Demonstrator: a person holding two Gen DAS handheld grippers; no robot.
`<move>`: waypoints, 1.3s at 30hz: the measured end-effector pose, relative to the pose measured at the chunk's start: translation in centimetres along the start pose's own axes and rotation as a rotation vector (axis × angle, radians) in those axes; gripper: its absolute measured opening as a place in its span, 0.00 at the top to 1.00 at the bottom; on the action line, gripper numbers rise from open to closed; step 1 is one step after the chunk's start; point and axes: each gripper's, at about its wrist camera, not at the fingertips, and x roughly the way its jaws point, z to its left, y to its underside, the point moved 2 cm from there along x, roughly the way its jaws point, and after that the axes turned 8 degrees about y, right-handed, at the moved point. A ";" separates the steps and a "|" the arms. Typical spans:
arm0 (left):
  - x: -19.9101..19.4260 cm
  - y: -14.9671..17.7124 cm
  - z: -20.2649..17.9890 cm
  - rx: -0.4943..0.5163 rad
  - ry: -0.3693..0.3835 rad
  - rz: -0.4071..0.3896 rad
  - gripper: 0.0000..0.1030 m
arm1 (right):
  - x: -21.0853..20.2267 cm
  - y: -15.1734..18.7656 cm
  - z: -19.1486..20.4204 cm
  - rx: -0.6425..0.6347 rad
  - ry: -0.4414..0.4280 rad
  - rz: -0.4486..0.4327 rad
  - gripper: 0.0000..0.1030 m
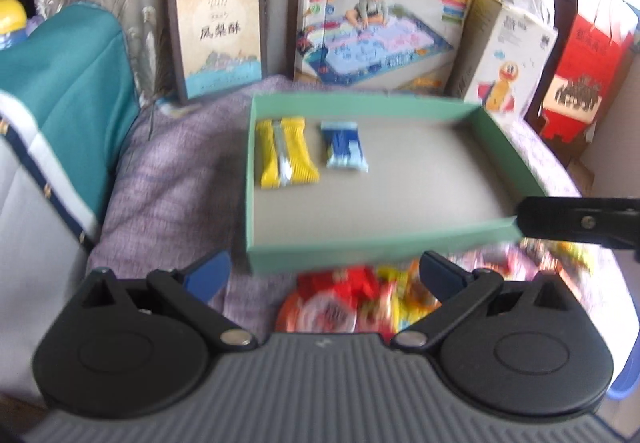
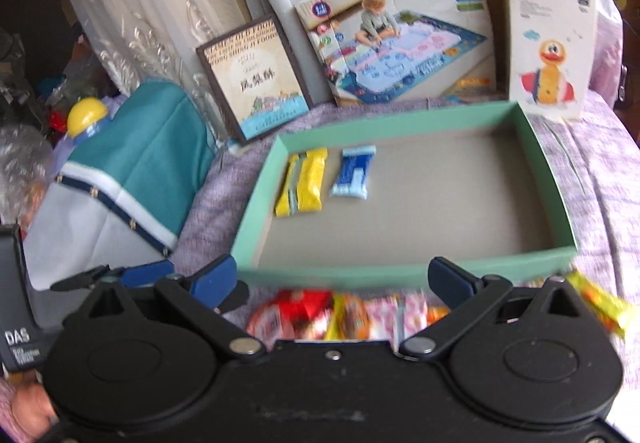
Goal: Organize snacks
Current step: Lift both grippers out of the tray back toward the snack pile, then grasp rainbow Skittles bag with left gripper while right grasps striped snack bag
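Left wrist view first: the left gripper (image 1: 324, 269) hangs released, blue-tipped fingers (image 1: 210, 275) spread wide with nothing between them, just in front of the green tray (image 1: 360, 249). The tray sits on a purple cloth-covered surface (image 1: 172, 171). Inside, at the tray's far left corner, lies a yellow snack packet (image 1: 286, 151), and just beside it on the right, apart from it, a blue snack packet (image 1: 345, 145). Against the tray's near wall a blurred pile of red and yellow snacks (image 1: 352, 303) spreads out below the gripper. At the tray's near right corner a black finger of the other gripper reaches in. Behind the tray stand a pineapple cake box (image 1: 218, 29) and a play mat box (image 1: 380, 29).

Right wrist view now: the right gripper (image 2: 334, 279) is released too, fingers wide apart and empty, hovering at the tray's (image 2: 400, 277) near wall. The yellow packet (image 2: 302, 183) and blue packet (image 2: 354, 173) rest in the tray's far left part. The snack pile (image 2: 340, 313) lies before the near wall, a loose yellow wrapper (image 2: 600, 303) off the tray's near right corner. A duck toy box (image 2: 550, 39) stands behind the tray's far right corner.
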 end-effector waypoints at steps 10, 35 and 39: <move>1.5 6.9 0.1 -0.140 0.068 0.138 0.00 | -1.4 5.8 -4.6 0.064 0.053 0.033 0.00; 6.2 8.9 -3.9 -0.076 0.133 0.276 0.40 | 5.4 7.0 -8.3 0.174 0.043 0.157 0.52; 6.9 8.7 -5.4 -0.032 0.135 0.268 0.44 | 6.1 6.9 -8.0 0.157 0.049 0.143 0.59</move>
